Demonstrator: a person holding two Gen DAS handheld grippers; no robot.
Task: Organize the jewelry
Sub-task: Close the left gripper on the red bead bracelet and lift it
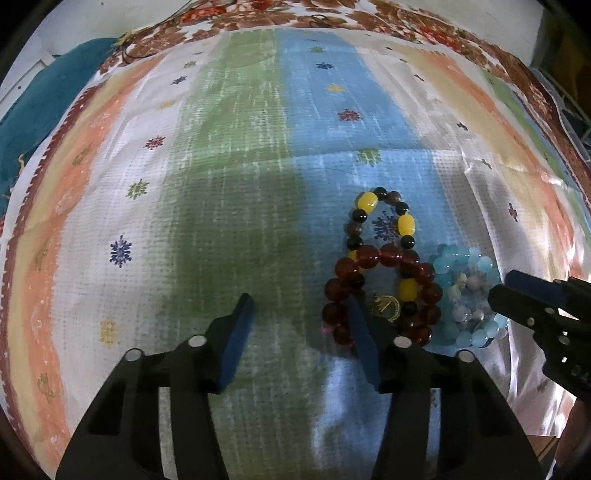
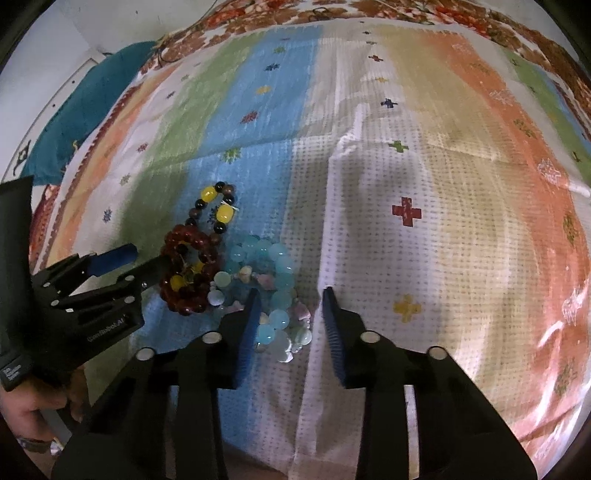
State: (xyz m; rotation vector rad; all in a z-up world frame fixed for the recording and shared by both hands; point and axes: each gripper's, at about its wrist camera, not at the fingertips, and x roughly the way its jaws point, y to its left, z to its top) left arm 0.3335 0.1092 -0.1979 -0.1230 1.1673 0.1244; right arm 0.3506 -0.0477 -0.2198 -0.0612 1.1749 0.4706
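Several bead bracelets lie heaped on a striped cloth: a yellow, black and brown one, a dark red one, a light blue one and a pale pastel one. My left gripper is open. Its right finger sits inside the red loop, so the loop's left beads lie between the jaws. My right gripper is open over the light blue and pastel beads, which lie between its fingers.
The striped cloth lies on a floral sheet. A teal cloth is bunched at the far left. A person's hand holds the left gripper. A small gold piece lies inside the red loop.
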